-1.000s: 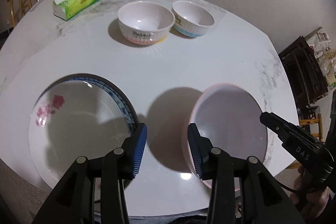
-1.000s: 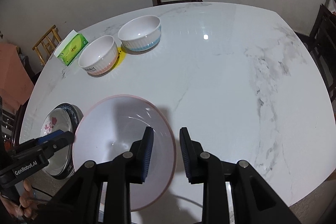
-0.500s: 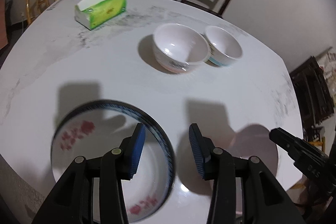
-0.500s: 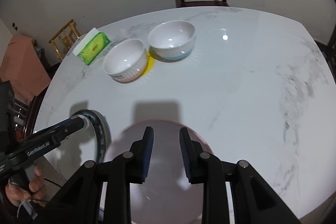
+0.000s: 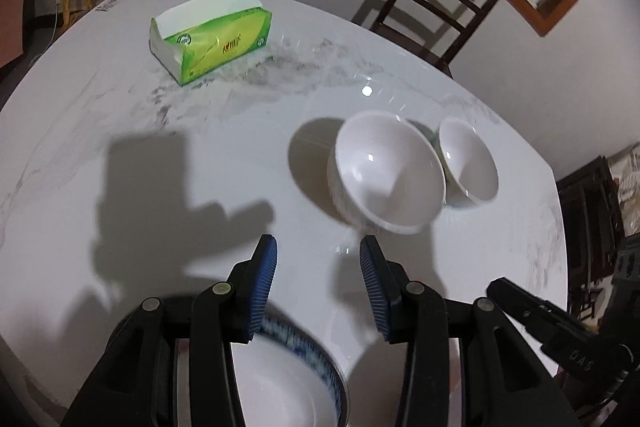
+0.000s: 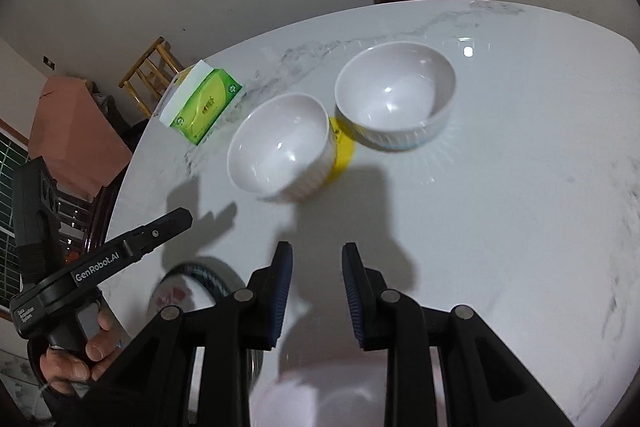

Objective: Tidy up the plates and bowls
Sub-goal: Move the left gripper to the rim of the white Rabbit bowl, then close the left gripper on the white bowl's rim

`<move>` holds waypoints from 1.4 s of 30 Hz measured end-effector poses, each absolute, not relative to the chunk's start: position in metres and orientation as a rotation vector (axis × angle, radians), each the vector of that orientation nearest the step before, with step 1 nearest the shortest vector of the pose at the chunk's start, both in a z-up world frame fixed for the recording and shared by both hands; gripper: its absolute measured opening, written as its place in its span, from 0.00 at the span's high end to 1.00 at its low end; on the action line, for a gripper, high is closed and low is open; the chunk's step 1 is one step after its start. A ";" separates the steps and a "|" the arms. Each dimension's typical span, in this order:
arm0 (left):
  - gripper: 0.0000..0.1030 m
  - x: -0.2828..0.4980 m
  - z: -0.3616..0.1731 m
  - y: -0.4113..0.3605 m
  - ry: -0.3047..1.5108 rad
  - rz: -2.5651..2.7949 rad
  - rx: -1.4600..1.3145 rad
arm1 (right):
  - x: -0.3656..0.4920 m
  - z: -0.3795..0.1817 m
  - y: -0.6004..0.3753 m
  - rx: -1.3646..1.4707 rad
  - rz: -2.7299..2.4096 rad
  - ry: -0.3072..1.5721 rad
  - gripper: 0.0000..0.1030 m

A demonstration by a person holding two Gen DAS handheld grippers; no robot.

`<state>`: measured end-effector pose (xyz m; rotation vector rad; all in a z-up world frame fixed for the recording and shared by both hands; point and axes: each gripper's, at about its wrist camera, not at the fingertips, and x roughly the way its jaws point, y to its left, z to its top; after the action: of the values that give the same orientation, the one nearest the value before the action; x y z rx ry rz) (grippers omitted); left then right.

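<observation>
Right gripper (image 6: 317, 269) parted above marble table (image 6: 520, 187), two white bowls (image 6: 280, 143) ahead (side by side), green tissue box (image 6: 204, 105) beyond

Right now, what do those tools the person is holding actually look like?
Each hand-held gripper is matte black plastic with two fingers lined in ribbed blue rubber pads and round silver pivot pins. The left hand-held gripper has white "GenRobot.AI" lettering on its side and a pistol-style handle held by the bare left hand. The right hand-held gripper looks the same.
</observation>
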<state>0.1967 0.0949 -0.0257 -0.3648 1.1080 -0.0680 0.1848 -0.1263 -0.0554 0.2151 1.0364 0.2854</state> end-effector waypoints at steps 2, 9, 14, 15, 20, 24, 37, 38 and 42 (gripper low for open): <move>0.62 0.208 -0.027 0.094 1.110 -0.073 -0.377 | 0.199 -0.057 -0.123 0.208 0.279 1.045 0.75; 0.62 0.240 -0.039 0.087 1.136 -0.070 -0.363 | 0.245 -0.062 -0.107 0.166 0.279 1.084 0.75; 0.62 0.255 -0.047 0.081 1.157 -0.074 -0.353 | 0.264 -0.064 -0.101 0.150 0.281 1.093 0.75; 0.62 0.257 -0.049 0.079 1.160 -0.071 -0.349 | 0.267 -0.065 -0.100 0.147 0.280 1.096 0.75; 0.62 0.271 -0.057 0.074 1.174 -0.063 -0.332 | 0.281 -0.074 -0.095 0.136 0.265 1.109 0.75; 0.63 0.279 -0.064 0.069 1.190 -0.064 -0.320 | 0.288 -0.082 -0.091 0.104 0.252 1.121 0.75; 0.84 0.281 -0.084 0.064 1.236 -0.081 -0.329 | 0.299 -0.095 -0.093 0.120 0.258 1.140 0.84; 0.84 0.281 -0.084 0.064 1.237 -0.083 -0.331 | 0.298 -0.096 -0.092 0.117 0.255 1.139 0.84; 0.83 0.276 -0.080 0.063 1.236 -0.092 -0.321 | 0.293 -0.094 -0.094 0.116 0.247 1.142 0.84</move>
<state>0.2758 0.0631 -0.0800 -0.3214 1.2361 -0.0920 0.2931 -0.0937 -0.0942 0.1155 1.1417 0.2470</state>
